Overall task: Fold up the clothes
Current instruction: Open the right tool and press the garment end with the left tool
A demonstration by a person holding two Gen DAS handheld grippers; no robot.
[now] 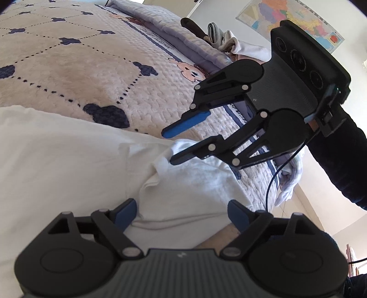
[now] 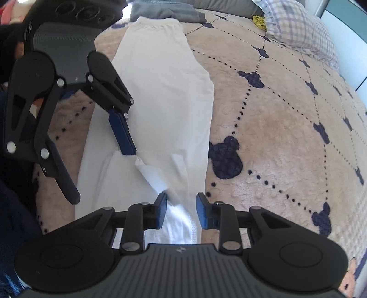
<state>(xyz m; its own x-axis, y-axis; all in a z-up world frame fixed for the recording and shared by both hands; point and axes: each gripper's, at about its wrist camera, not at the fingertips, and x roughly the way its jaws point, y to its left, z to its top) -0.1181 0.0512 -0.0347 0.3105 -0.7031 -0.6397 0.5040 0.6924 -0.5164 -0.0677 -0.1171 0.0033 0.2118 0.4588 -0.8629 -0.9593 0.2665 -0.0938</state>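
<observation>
A white garment (image 2: 165,96) is laid out lengthwise on a cream fleece blanket (image 2: 286,137) patterned with dark blue mouse-head shapes and dotted lines; in the right wrist view it runs from the near edge to the far end, where an elastic-looking hem is seen. A loose fold of the cloth is raised near its middle.

The left gripper (image 1: 182,213) is held over the near part of the garment with its jaws spread wide; nothing is caught between its blue pads (image 1: 125,215), and white cloth is seen beneath the gap.

The right gripper (image 2: 181,211) is held with its jaws partly apart above the near end of the garment. Cloth lies in the gap between the pads (image 2: 161,209), but no pressing on it can be made out, so the jaws are read as not gripping.

A checked pillow (image 2: 298,29) is seen at the far right, and a map (image 1: 291,20) is seen on the wall.
</observation>
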